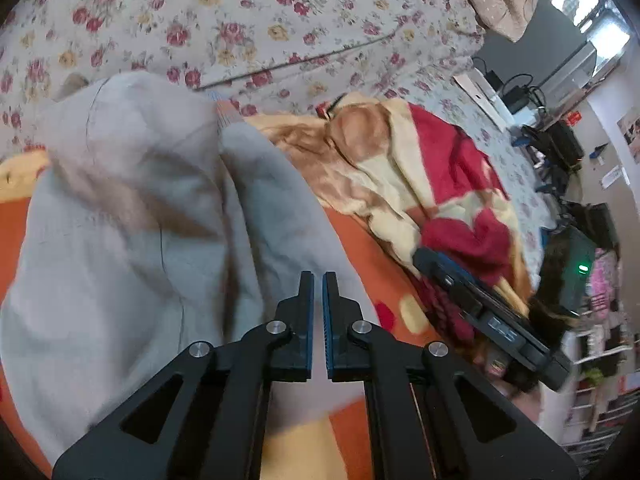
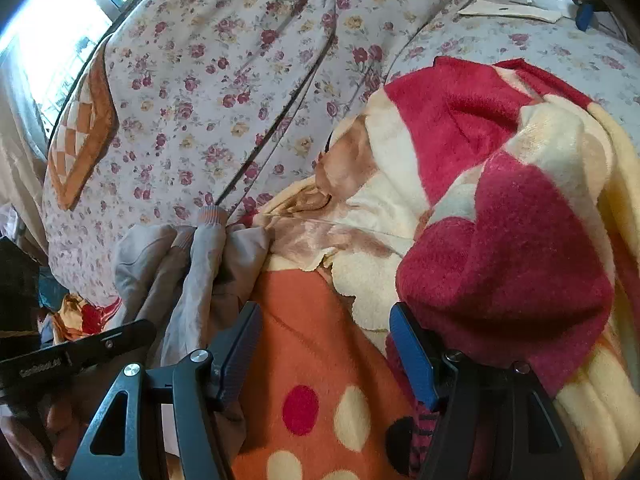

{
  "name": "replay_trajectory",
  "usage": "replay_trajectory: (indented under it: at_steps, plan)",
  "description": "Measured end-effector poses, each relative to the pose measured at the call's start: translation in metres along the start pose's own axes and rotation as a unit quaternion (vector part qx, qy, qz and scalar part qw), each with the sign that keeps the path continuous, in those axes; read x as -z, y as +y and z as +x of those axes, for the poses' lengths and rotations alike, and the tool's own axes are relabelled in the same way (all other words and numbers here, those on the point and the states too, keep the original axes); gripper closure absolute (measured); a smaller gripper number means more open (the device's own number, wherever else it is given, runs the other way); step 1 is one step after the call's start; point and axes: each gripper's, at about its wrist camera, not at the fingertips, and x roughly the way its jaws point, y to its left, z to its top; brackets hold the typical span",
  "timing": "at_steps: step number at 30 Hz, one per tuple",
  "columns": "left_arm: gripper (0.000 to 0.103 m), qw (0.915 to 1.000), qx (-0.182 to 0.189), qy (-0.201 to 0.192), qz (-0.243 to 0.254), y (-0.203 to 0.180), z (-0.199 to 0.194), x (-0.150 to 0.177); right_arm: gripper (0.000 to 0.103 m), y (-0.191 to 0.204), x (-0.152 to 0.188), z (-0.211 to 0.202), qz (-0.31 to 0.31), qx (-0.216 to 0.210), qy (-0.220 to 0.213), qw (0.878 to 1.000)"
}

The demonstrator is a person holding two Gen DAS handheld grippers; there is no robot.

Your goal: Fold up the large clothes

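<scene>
A pale grey garment (image 1: pixel 140 220) lies crumpled on the bed, filling the left of the left wrist view. My left gripper (image 1: pixel 319 280) hovers over its right edge, shut, and I see no cloth between the blue pads. In the right wrist view the same garment (image 2: pixel 192 264) shows ribbed cuffs at its far end. My right gripper (image 2: pixel 324 316) is open above the orange dotted blanket (image 2: pixel 320 340), just right of the garment, with nothing between its fingers.
A bunched red and cream blanket (image 2: pixel 500 240) rises right of the right gripper. The floral bed cover (image 2: pixel 220 80) stretches behind, with an orange checked pillow (image 2: pixel 84 136) at the left. A desk with cables and devices (image 1: pixel 552 140) stands beyond the bed.
</scene>
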Motion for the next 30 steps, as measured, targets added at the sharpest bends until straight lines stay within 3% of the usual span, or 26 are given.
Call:
replay_trajectory:
  at_steps: [3, 6, 11, 16, 22, 30]
  plan:
    - [0.101, 0.9999, 0.009, 0.001, 0.004, 0.001, -0.026, 0.01, 0.039, 0.002, 0.001, -0.002, -0.004, -0.008, -0.002, 1.0]
    - [0.099, 0.999, -0.03, -0.019, 0.026, 0.009, -0.06, 0.02, 0.038, 0.007, 0.002, -0.002, -0.007, -0.018, -0.003, 1.0]
    - [0.053, 0.9946, -0.088, -0.056, 0.006, 0.049, -0.092, 0.021, 0.037, 0.021, 0.002, -0.001, 0.004, -0.052, 0.012, 0.999]
    - [0.053, 0.9845, -0.151, -0.085, -0.026, 0.098, -0.096, 0.009, 0.028, 0.066, -0.013, -0.008, -0.015, -0.11, 0.024, 0.994]
    - [0.053, 0.9811, -0.168, -0.069, -0.066, 0.145, -0.067, -0.007, 0.024, 0.144, -0.033, 0.035, -0.08, -0.143, 0.085, 0.983]
    - [0.053, 0.9768, -0.18, -0.058, -0.101, 0.176, -0.036, -0.026, 0.024, 0.188, -0.029, 0.115, -0.135, -0.113, 0.142, 0.974]
